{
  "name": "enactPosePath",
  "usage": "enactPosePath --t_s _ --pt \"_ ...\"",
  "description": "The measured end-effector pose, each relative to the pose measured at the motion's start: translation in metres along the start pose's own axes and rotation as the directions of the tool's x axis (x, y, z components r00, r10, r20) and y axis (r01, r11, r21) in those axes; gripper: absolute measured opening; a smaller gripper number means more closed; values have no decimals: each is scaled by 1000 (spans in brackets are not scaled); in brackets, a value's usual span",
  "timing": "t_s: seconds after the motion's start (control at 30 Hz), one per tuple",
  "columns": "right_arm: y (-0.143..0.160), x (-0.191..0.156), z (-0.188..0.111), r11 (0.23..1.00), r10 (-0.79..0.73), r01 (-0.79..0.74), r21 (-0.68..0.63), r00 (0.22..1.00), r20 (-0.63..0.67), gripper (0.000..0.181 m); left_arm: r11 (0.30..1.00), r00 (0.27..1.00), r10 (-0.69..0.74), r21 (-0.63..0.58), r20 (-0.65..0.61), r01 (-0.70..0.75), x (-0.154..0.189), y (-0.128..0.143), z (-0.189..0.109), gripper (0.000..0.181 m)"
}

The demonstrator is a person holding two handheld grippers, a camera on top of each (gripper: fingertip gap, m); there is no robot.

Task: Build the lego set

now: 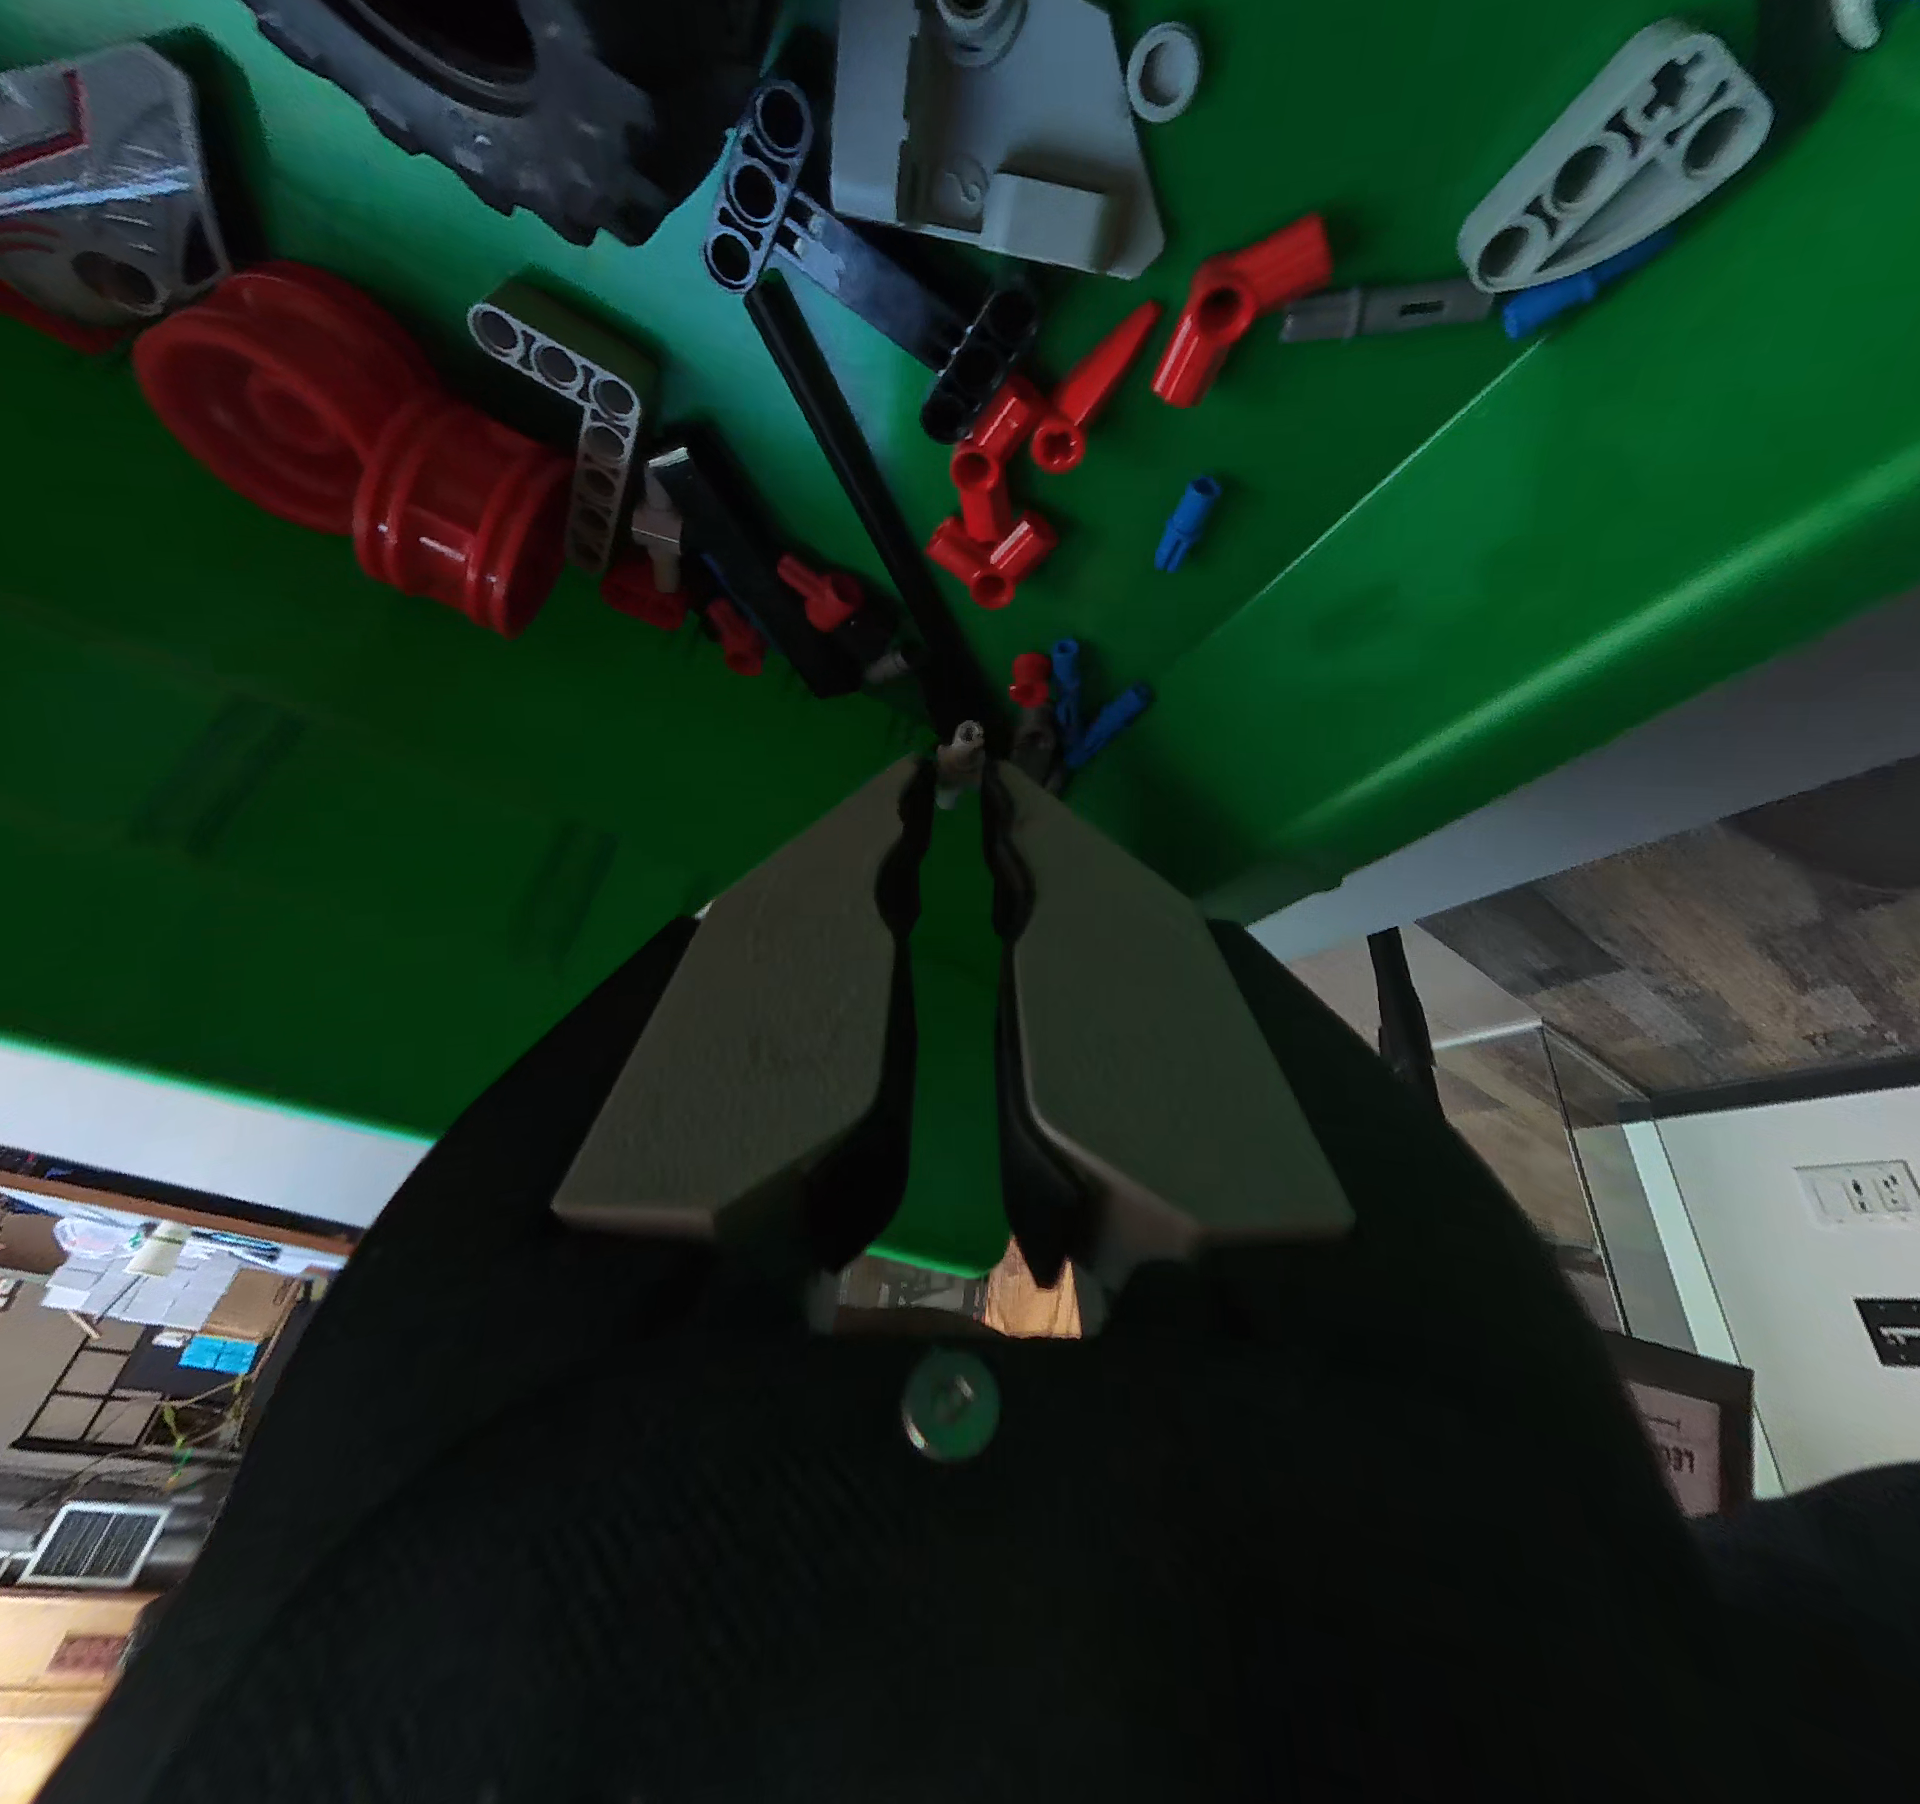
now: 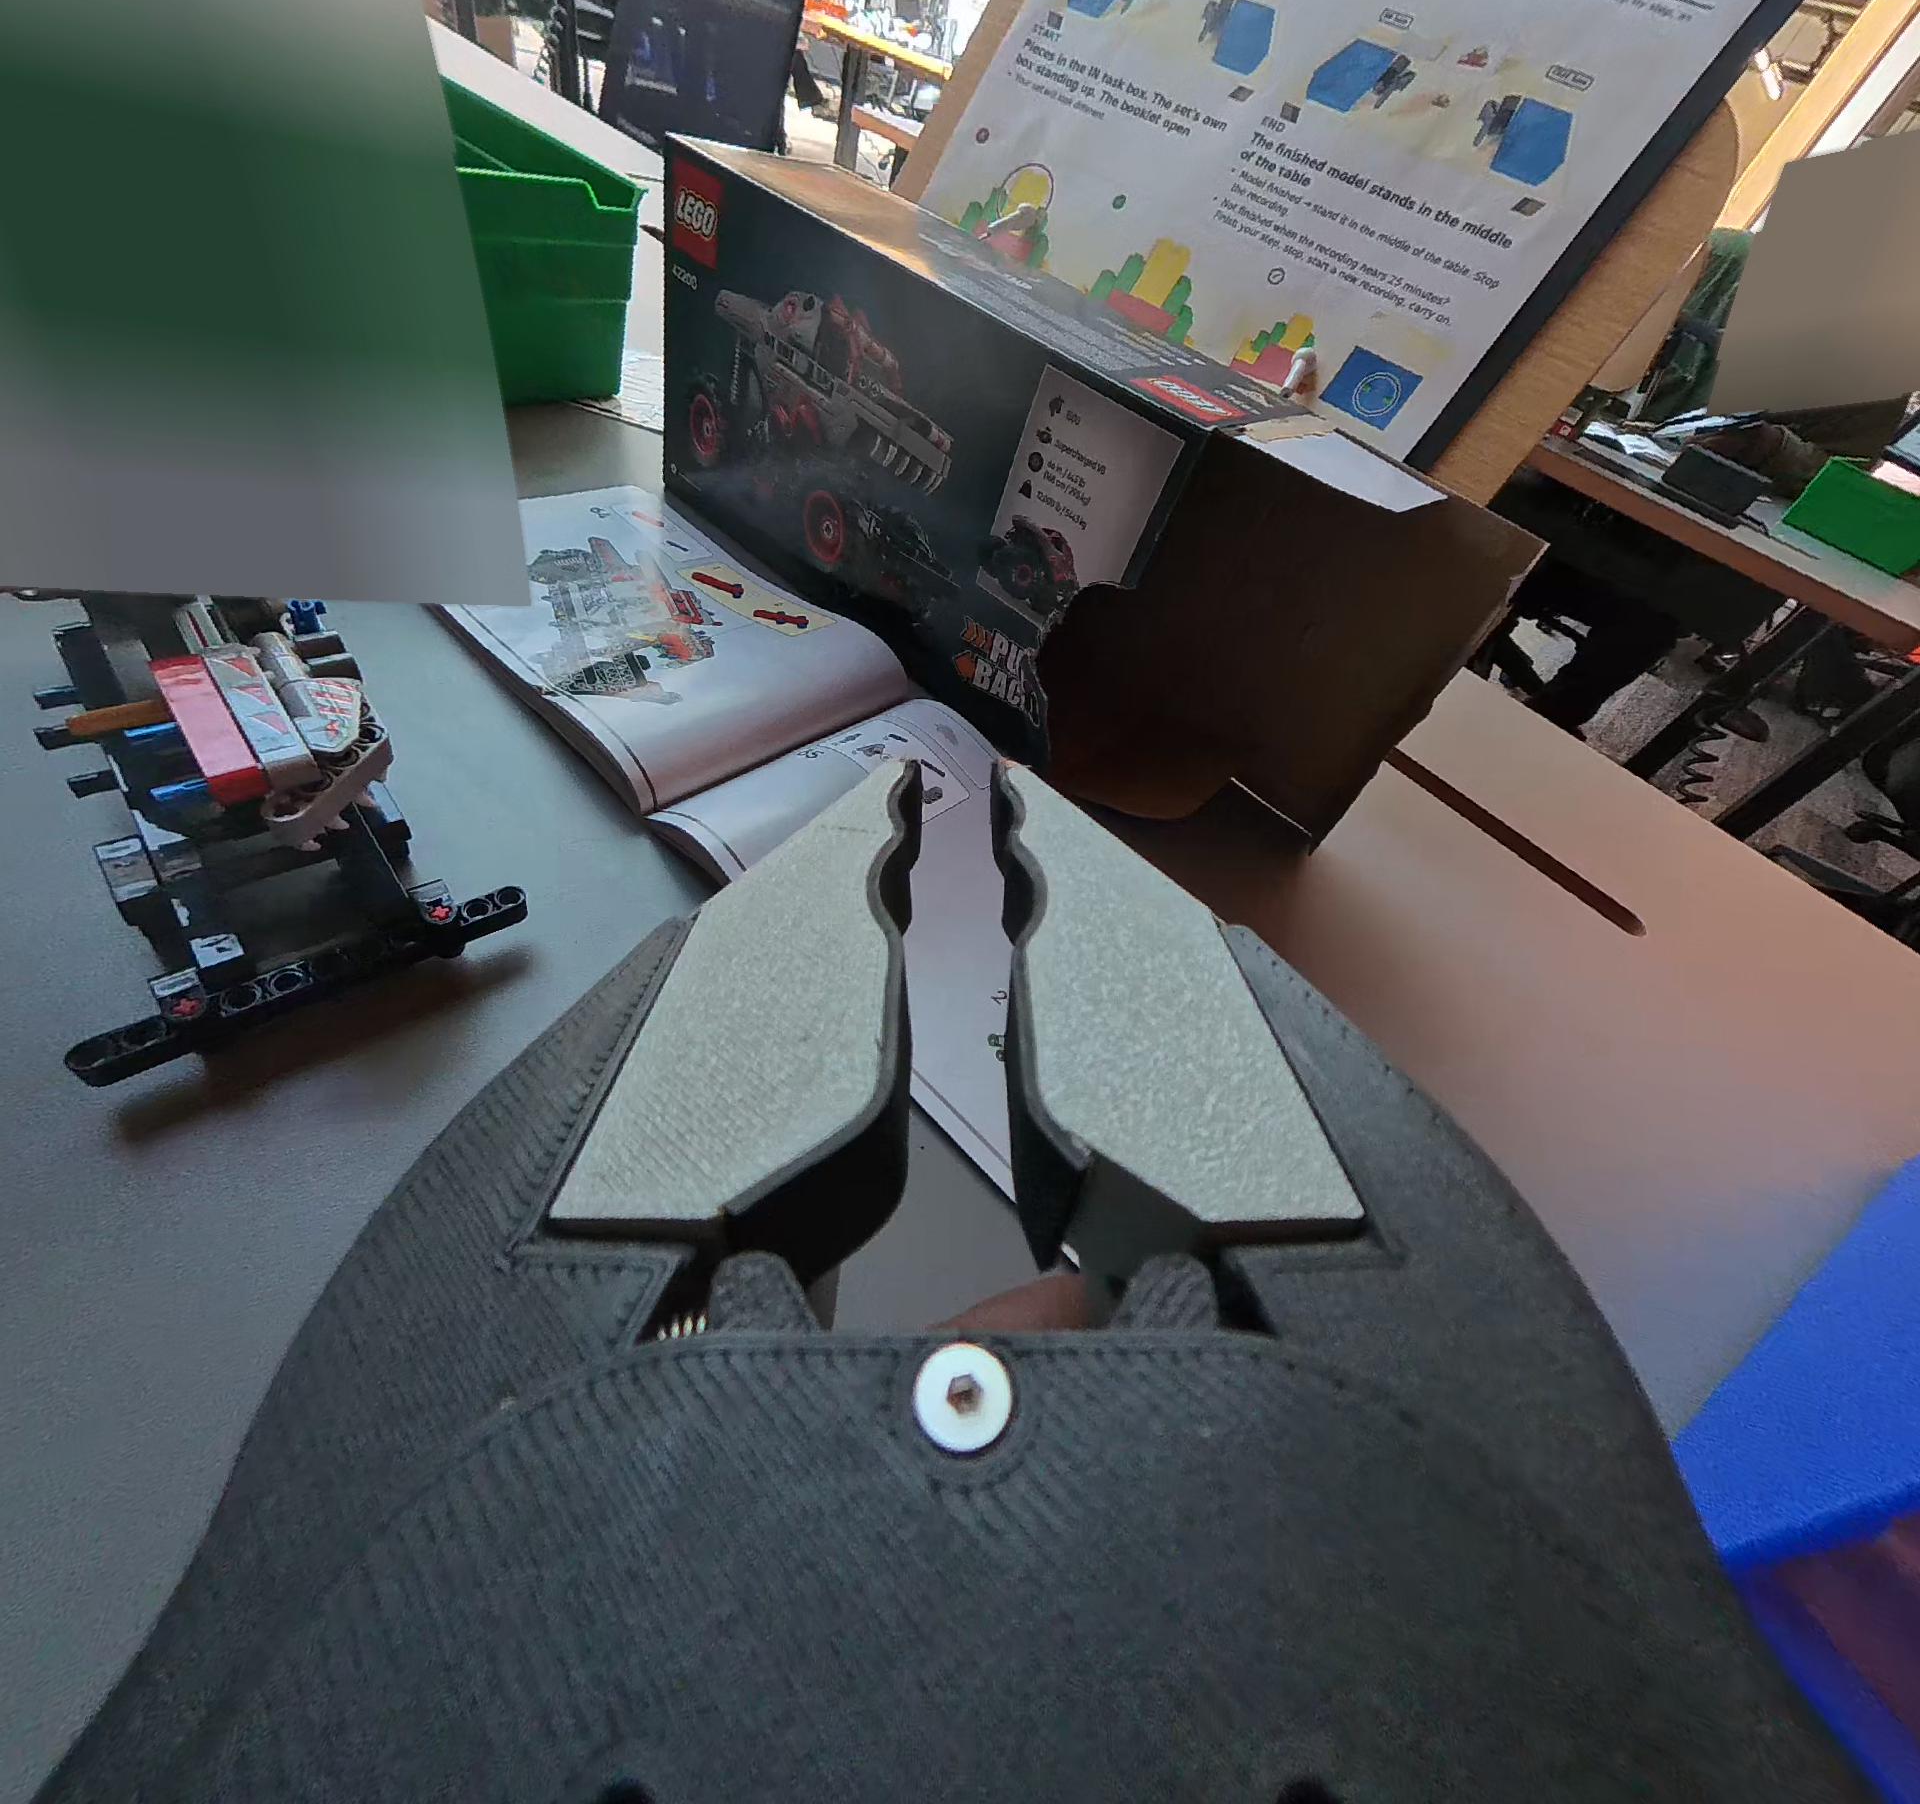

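In the left wrist view, my left gripper (image 1: 958, 767) is down in a green bin (image 1: 312, 819) of loose parts. Its tips are shut on a small light grey pin (image 1: 962, 752). A long black axle (image 1: 852, 487) lies just beyond the tips, with blue pins (image 1: 1091, 715) to the right. In the right wrist view, my right gripper (image 2: 954, 788) is slightly open and empty, above the open instruction booklet (image 2: 727, 653). The partly built black, red and grey model (image 2: 260, 819) stands on the table to its left.
The bin also holds a red wheel hub (image 1: 343, 445), a black tyre (image 1: 447, 19), a grey panel (image 1: 977, 113), red connectors (image 1: 997, 507) and a light grey beam (image 1: 1621, 154). The set's box (image 2: 935, 424) stands behind the booklet. A blue bin (image 2: 1829, 1422) is at the right.
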State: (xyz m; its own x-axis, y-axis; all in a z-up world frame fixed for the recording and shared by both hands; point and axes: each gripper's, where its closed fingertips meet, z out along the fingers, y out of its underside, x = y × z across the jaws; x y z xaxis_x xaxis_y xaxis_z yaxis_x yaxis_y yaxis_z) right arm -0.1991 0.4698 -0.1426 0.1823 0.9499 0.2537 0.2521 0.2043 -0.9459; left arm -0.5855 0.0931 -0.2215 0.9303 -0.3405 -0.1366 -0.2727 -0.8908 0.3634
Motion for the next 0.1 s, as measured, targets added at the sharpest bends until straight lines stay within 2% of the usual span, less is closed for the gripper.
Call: enactPosePath --t_s 0.03,0.1 --pt "0 0 0 1000 -1 1 0 1000 -1 10 1000 1000 -5 23 3 5 0 -1 -3 5" --pt "1 1 0 1000 -1 1 -4 1000 -3 10 997 1000 -15 81 9 15 -1 -4 -13 5"
